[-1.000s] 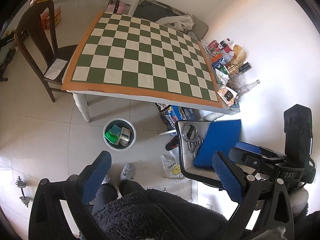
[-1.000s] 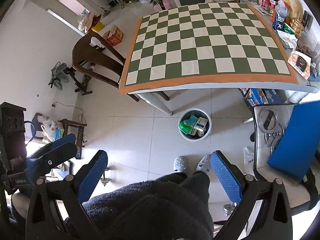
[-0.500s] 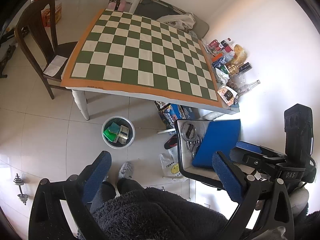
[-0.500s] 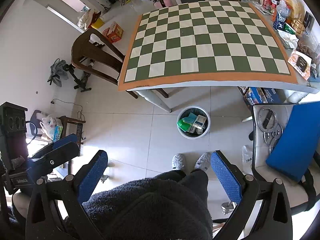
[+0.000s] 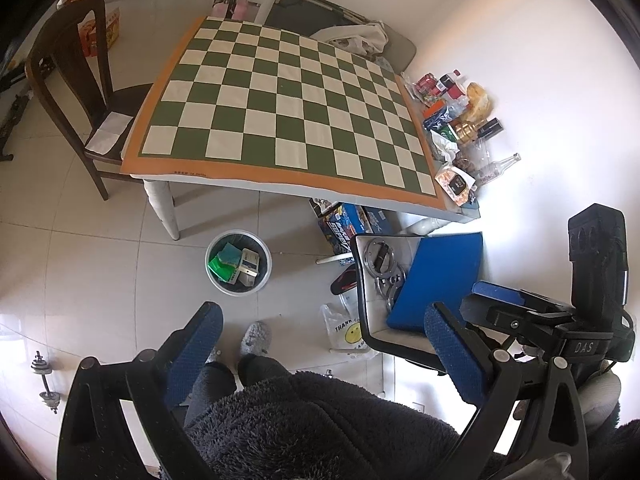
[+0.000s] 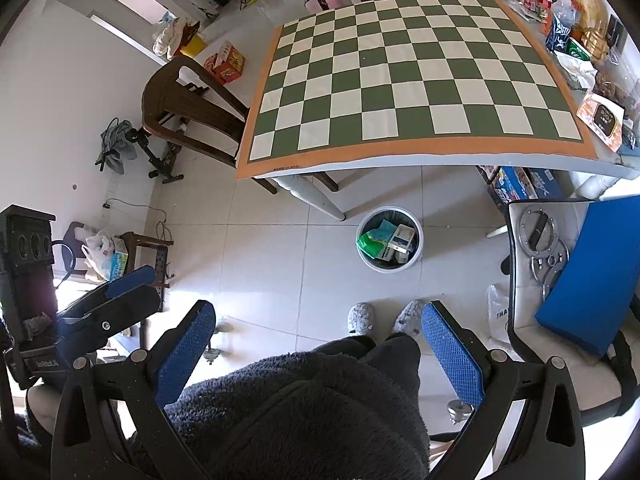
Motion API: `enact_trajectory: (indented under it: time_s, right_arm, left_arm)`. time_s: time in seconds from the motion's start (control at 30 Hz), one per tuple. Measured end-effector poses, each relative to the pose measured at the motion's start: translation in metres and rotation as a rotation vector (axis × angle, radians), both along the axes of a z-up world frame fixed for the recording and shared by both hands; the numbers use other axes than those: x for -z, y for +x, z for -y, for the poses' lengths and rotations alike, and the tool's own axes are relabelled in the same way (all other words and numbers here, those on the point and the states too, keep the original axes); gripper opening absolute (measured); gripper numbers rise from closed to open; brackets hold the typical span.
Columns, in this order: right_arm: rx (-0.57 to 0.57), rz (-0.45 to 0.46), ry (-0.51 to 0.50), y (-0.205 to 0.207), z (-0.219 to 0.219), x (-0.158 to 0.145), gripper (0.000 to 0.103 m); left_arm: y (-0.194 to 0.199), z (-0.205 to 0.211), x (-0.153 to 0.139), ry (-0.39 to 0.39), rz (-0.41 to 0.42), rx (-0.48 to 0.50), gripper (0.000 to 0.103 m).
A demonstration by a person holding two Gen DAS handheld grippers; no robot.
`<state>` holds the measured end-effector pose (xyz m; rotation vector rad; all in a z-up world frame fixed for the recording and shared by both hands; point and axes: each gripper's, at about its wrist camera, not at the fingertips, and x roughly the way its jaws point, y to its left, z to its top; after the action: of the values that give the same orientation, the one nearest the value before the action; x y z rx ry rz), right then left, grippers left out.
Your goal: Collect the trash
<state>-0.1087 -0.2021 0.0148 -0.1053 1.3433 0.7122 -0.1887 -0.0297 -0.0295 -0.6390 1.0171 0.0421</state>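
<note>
At the bottom of the left wrist view, the left gripper [image 5: 320, 354] is spread wide with nothing between its blue pads, held over the person's dark fleece lap [image 5: 320, 420]. The right gripper [image 6: 318, 346] is likewise spread and empty at the bottom of its own view; it also shows at the lower right of the left wrist view.

Just past the grey slippers [image 6: 362, 316], in the middle of both frames, a round white plastic trash bin [image 5: 212, 276] stands on the tiled floor. It holds a green packet [image 5: 221, 266], a teal wrapper [image 6: 380, 230] and a small white carton [image 5: 249, 262] against a dark liner.

Right of the bin, a white-seated chair [image 5: 370, 304] carries a blue cushion [image 5: 438, 276] and several metal rings [image 5: 380, 258]. A white plastic bag with a smiley face [image 5: 346, 334] lies on the floor beside it, below a blue printed box [image 5: 350, 224].

Farther up, the counter with a green-and-white checked cloth edged in orange [image 5: 280, 112] fills the upper centre. Along its right edge sits a cluster of bottles, cans and snack wrappers [image 5: 456, 120], crowded together. A dark wooden chair [image 5: 68, 92] stands at the upper left.
</note>
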Motion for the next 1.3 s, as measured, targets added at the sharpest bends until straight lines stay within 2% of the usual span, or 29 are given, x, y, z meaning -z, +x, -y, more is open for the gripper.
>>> enact_trajectory:
  time_s: [0.5, 1.3]
  right_arm:
    - [0.016, -0.009, 0.003, -0.014, -0.006, 0.007, 0.103]
    - [0.019, -0.012, 0.005, -0.010, -0.011, 0.006, 0.103]
  left_arm:
    - [0.000, 0.006, 0.004, -0.005, -0.003, -0.009, 0.103]
    - [-0.001, 0.007, 0.003, -0.004, -0.002, -0.009, 0.103]
